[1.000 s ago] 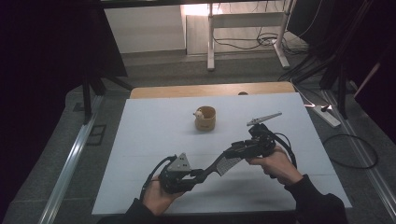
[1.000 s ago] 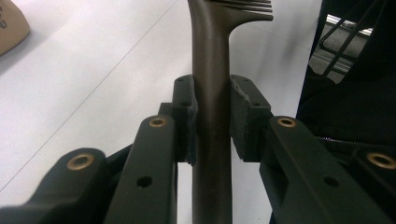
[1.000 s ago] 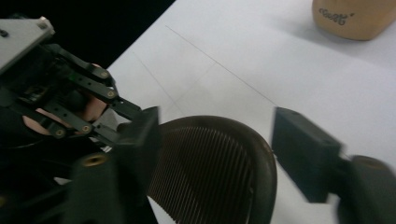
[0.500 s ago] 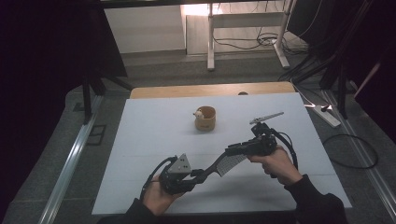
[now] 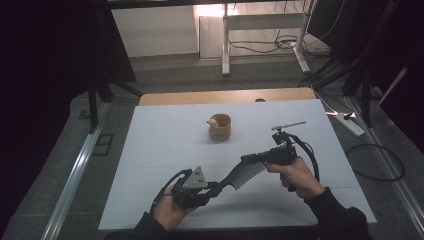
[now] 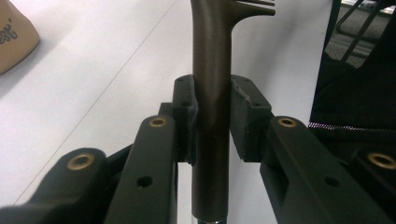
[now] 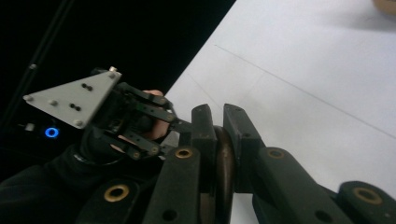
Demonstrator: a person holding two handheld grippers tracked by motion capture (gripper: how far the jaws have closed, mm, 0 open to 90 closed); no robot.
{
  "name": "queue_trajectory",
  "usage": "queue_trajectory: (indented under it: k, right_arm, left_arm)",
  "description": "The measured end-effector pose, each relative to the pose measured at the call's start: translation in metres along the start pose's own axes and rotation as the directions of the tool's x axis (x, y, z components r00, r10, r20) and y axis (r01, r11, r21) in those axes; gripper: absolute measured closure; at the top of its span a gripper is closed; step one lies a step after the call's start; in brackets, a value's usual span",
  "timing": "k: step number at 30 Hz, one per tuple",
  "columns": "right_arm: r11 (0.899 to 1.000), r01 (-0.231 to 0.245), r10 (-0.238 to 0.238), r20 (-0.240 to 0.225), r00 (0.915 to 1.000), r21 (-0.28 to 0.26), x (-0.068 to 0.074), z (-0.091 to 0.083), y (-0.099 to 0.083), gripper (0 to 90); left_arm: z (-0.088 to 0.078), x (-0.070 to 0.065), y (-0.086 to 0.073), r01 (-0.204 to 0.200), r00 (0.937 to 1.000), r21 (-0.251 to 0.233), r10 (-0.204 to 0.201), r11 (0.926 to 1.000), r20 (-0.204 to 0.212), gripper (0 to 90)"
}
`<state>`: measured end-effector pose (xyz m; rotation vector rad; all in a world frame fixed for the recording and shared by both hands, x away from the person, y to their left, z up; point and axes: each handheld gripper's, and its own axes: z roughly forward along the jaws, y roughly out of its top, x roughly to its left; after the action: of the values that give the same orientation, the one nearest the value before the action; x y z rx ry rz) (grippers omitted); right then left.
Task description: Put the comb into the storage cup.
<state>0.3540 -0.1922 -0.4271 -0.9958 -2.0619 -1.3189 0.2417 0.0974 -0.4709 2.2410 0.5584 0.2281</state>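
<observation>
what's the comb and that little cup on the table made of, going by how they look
The comb, held by both grippers, looks like moulded plastic: dark brown, smooth, with a dull satin sheen along its handle and thin teeth cut from the same piece.

The cup looks like wood or bamboo, possibly kraft paper: matte tan wall with no gloss. It is too small to settle which.

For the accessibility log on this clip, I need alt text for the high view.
Two hand-held grippers hold a dark comb between them above a white table: the left gripper at its handle, the right gripper at the toothed end. A small tan cup stands farther back.
</observation>
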Motion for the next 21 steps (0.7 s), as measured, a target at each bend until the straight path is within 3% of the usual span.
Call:
queue_trajectory:
  k: [6, 13, 21]
  right_arm:
    - [1.000, -0.016, 0.016, -0.006, 0.9999, -0.002, 0.001, 0.000, 0.000, 84.6]
    - [1.000, -0.002, 0.002, 0.014, 0.9999, -0.020, 0.003, -0.002, -0.001, 84.6]
    - [0.999, 0.001, 0.000, 0.023, 0.9997, -0.038, 0.003, -0.005, -0.002, 84.6]
  left_arm:
    - [0.000, 0.003, -0.002, 0.026, 0.9995, -0.012, -0.026, 0.9996, 0.018, 69.7]
    - [-0.003, 0.006, -0.003, 0.060, 0.9980, -0.023, -0.059, 0.9980, 0.021, 46.3]
    - [-0.010, 0.012, -0.009, 0.109, 0.9938, -0.034, -0.109, 0.9934, 0.021, 28.4]
